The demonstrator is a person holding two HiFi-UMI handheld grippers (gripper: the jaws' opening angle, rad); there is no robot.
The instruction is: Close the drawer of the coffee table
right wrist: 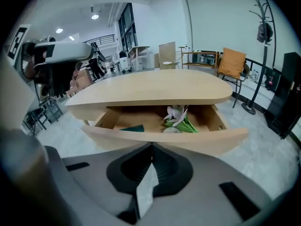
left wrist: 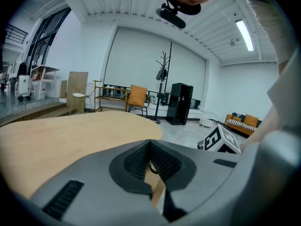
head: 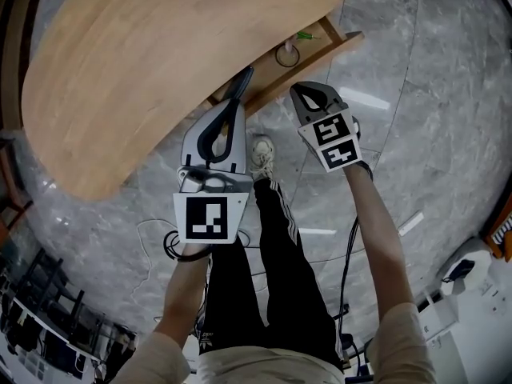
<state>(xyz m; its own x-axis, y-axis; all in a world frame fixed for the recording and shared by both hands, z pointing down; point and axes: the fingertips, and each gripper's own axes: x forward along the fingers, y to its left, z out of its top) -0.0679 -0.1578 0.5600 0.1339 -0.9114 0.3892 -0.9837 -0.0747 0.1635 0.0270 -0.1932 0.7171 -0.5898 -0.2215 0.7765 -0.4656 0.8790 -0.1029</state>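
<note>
Shows the drawer (right wrist: 164,138) of the pale wooden desk (right wrist: 155,88) pulled well out from under the oval top, its curved front panel turned toward the right tool (right wrist: 151,146); appears in the head view at upper centre, projecting from the desk edge over the grey marble floor (head: 424,134). Holds a bunch of pale flowers (right wrist: 176,113) with green stems, laid in the right half with the blooms toward the back; holds also a small round ring (right wrist: 171,130) just in front of the stems, close behind the front panel; holds, left of centre, a dark green flat item (right wrist: 132,128), too far hidden by the panel to tell its kind; shows plain wooden bottom and side walls around these.

Shows the right tool clenched, tips pressed together with nothing between them, pointed downward at the drawer front and just short of it; contact with the panel not decidable. Shows the left tool (left wrist: 150,142) likewise clenched and empty, tips met, aimed across the desk top; lies in the head view at the desk edge beside the drawer's left end, close to the right tool but apart from it.
</note>
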